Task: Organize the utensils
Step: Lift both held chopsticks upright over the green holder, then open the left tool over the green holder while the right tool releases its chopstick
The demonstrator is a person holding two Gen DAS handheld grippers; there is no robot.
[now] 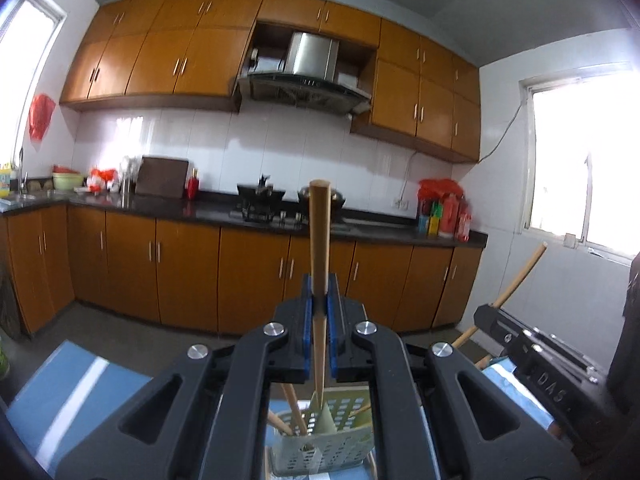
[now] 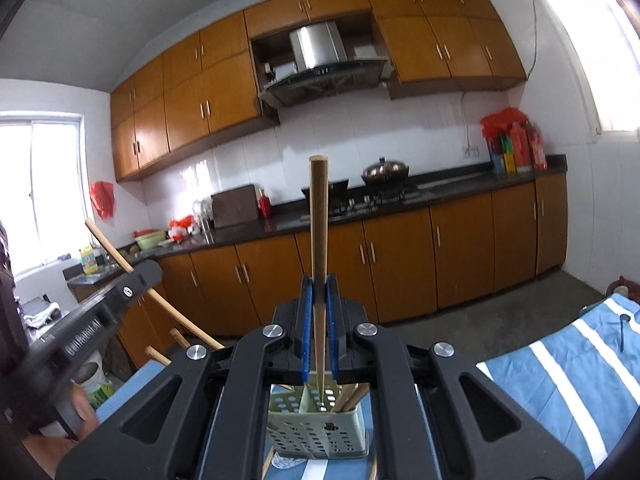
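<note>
My left gripper point(image 1: 319, 286) is shut on a wooden chopstick point(image 1: 320, 236) held upright, its thin tip down over a pale green perforated utensil holder point(image 1: 320, 446). My right gripper point(image 2: 319, 284) is shut on a second wooden chopstick point(image 2: 319, 216), also upright, tip down over the same green holder point(image 2: 318, 432). Several wooden chopsticks stand in the holder point(image 2: 352, 398). The right gripper with its chopstick point(image 1: 520, 276) shows at the right of the left wrist view. The left gripper with its chopstick point(image 2: 116, 256) shows at the left of the right wrist view.
The holder stands on a blue and white striped cloth point(image 2: 560, 368). A dark utensil point(image 2: 624, 328) lies on the cloth at the right. Behind are orange kitchen cabinets point(image 1: 184, 272), a dark counter point(image 1: 168, 204) with a stove and pots, and windows.
</note>
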